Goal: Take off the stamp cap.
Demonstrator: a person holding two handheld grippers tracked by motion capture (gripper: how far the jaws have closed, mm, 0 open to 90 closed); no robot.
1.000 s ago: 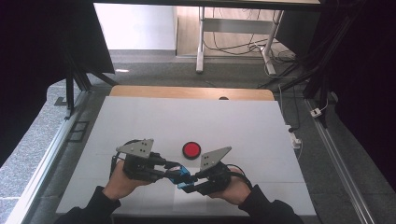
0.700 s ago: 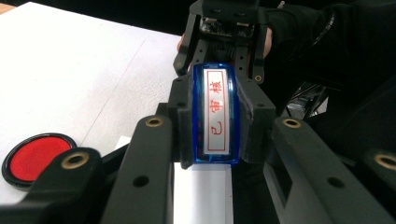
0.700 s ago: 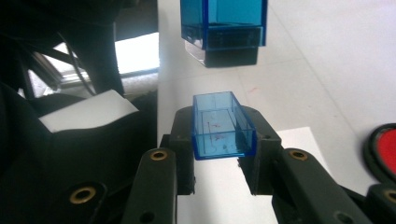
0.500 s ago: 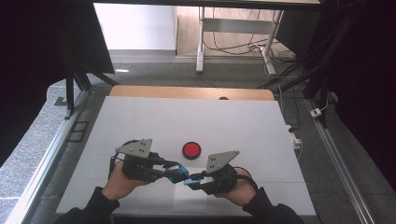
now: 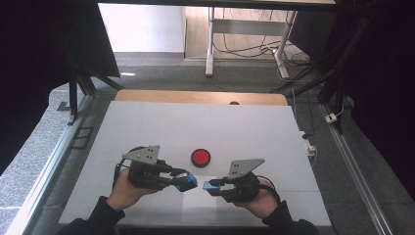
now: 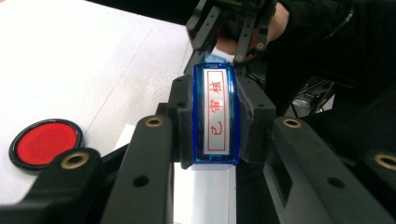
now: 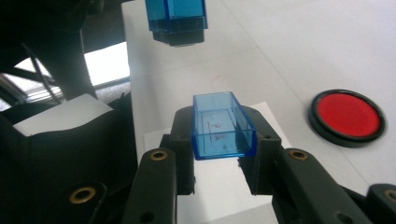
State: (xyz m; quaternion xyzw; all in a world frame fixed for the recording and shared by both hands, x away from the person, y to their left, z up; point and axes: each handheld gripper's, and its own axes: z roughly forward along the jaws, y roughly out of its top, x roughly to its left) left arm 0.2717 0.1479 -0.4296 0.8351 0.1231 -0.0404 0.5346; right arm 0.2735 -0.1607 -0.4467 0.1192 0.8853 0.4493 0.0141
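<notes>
- In the high view, the left gripper (image 5: 188,182) is in the lower middle of the frame, left of centre, and its jaws are closed on a blue stamp (image 5: 186,180).
- In the left gripper view, the blue stamp (image 6: 215,114) stands in the centre, clamped on both sides by the black jaws; its label shows red characters in a red frame.
- The right gripper (image 5: 211,186) is just to the right of it in the high view, and its jaws are closed on a blue transparent cap (image 5: 212,185).
- In the right gripper view, the cap (image 7: 221,125) is in the centre, its open side turned up.
- The stamp and the cap are near but apart.
- A red ink pad (image 5: 200,157) lies on the white table (image 5: 205,122), just above the two grippers.
</notes>
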